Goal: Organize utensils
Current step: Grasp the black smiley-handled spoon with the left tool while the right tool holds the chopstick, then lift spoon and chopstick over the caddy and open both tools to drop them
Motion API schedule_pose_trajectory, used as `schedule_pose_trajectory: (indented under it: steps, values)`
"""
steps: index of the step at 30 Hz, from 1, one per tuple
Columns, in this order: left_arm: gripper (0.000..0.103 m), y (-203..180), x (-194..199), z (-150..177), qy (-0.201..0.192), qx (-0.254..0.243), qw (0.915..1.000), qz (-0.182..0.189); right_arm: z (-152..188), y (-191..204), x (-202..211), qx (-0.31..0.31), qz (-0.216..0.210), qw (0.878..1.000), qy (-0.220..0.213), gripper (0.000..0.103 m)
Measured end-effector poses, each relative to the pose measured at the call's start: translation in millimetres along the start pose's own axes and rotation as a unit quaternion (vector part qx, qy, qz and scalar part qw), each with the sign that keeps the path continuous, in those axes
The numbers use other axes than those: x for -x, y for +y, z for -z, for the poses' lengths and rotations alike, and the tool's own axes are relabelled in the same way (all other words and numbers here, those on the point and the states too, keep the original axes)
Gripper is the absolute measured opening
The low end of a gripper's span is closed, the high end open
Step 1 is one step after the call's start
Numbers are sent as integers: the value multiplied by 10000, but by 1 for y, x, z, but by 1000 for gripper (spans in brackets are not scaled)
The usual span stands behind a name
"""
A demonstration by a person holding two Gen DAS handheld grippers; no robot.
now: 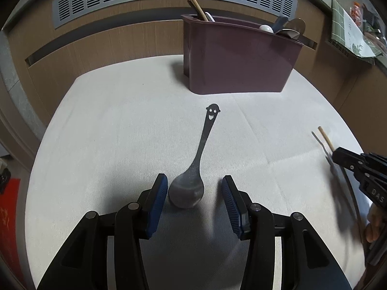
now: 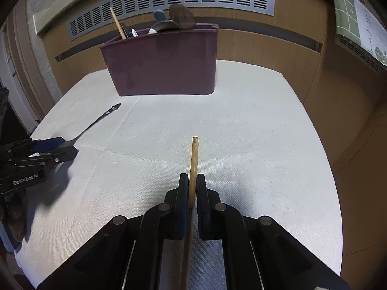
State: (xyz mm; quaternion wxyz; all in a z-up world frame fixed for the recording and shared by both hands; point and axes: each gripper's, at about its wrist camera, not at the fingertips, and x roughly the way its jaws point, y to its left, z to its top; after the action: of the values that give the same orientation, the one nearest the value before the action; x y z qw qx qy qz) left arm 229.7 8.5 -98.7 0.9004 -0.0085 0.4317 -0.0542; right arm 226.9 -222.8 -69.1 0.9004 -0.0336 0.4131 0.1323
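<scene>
A dark metal spoon [image 1: 200,149] with a smiling face cut into its handle end lies on the white cloth, its bowl towards me. My left gripper [image 1: 194,178] is open, with blue pads on either side of the bowl and a gap on the right side. In the right wrist view the spoon's handle [image 2: 96,120] pokes out past the left gripper [image 2: 67,147]. My right gripper [image 2: 192,176] is shut on a wooden chopstick [image 2: 194,154] that points ahead. From the left wrist view the right gripper [image 1: 338,154] and the chopstick [image 1: 326,137] are at the right edge.
A maroon utensil holder [image 1: 239,60] [image 2: 164,67] stands at the far side of the table, with chopsticks, spoons and ladles sticking out. Behind it is a wooden wall with a grey vent grille [image 2: 174,2]. The white cloth [image 2: 266,133] covers the table.
</scene>
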Motion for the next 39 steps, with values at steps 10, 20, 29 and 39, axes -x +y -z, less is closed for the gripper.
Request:
schedule_pose_trajectory:
  steps: [10,20,29,39]
  values:
    - [29,9,13,4,-430,292,9986,-112,2,-3,0,-128,19,9999,-44,5]
    - [29,5,87,-3,-1786,221,9832,-300,1,-2,6,-194,-10,9997,-111,5]
    - [29,1,109,-9,-1789,268,9834,-139,-10,0,32,-179,-164,9988,-425,4]
    - [29,-3,130,-13,-1899,253,9815,8,-27,-2,56,-203,-154,9968,-751,4]
